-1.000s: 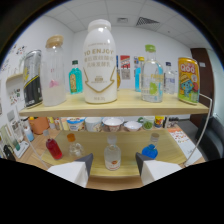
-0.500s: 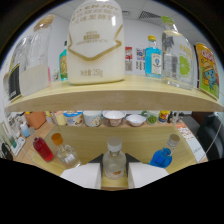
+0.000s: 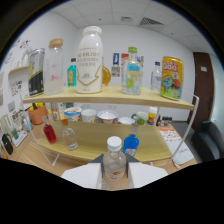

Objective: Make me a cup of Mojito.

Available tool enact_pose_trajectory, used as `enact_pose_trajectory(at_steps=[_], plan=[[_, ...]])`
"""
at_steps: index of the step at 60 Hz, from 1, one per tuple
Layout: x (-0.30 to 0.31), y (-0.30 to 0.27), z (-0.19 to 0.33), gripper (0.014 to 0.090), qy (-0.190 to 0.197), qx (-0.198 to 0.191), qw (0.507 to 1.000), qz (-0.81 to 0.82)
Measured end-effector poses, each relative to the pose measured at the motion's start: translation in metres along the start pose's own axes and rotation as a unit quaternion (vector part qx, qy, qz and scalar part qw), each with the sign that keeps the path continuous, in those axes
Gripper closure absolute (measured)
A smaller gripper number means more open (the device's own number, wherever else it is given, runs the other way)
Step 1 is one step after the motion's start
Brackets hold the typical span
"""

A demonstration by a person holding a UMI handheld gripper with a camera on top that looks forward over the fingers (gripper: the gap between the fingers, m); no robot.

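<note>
A two-tier wooden shelf fills the view, and compared with a moment ago it sits further off and more level, so the camera has drawn back from it. On its upper board the large white bottle marked "enjoy" stands beside a clear lidded jar, a green-capped bottle and a yellow cartoon-printed can; the lower board carries a row of cups and bowls, a red-filled bottle, a small clear bottle and a blue-filled bottle. The smaller clear bottle with a white cap now looms larger and stands between the fingers of the tongs, which frame it closely on either side; whether they actually press on it cannot be told, as the contact is hidden. Judging from the retreat with the bottle staying centred, this looks like an ingredient being picked off the shelf, an early step toward the Mojito; no cup for mixing is apparent yet.
</note>
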Motion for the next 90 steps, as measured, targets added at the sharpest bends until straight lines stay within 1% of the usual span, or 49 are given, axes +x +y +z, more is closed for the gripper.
enact_pose_trajectory(at_steps=[8, 18, 23, 30, 35, 41, 48, 54, 60, 64, 69, 76, 80, 83, 87, 90], plan=[[0.026, 0.038, -0.010, 0.0704, 0.028, -0.031, 0.999, 0.011], [0.044, 0.073, -0.007, 0.0704, 0.057, -0.054, 0.996, -0.034], [0.053, 0.077, -0.004, 0.0705, 0.080, -0.054, 0.990, -0.107], [0.063, 0.066, 0.001, 0.0704, 0.112, -0.036, 0.961, -0.249], [0.067, 0.055, 0.004, 0.0705, 0.135, -0.020, 0.921, -0.365], [0.065, 0.042, 0.007, 0.0706, 0.154, 0.001, 0.857, -0.492], [0.053, 0.028, 0.008, 0.0705, 0.165, 0.027, 0.776, -0.608], [0.041, 0.021, 0.011, 0.0705, 0.166, 0.044, 0.703, -0.690], [0.029, 0.017, 0.012, 0.0705, 0.167, 0.047, 0.626, -0.760], [0.028, 0.019, 0.017, 0.0706, 0.170, 0.039, 0.579, -0.797], [0.027, 0.019, 0.019, 0.0705, 0.173, 0.029, 0.532, -0.828], [0.018, 0.019, 0.021, 0.0705, 0.166, 0.033, 0.501, -0.849], [0.012, 0.017, 0.020, 0.0705, 0.165, 0.044, 0.490, -0.855], [0.010, 0.019, 0.021, 0.0703, 0.160, 0.043, 0.480, -0.861], [0.006, 0.022, 0.021, 0.0704, 0.152, 0.047, 0.479, -0.864], [0.007, 0.021, 0.021, 0.0703, 0.152, 0.048, 0.484, -0.861]])
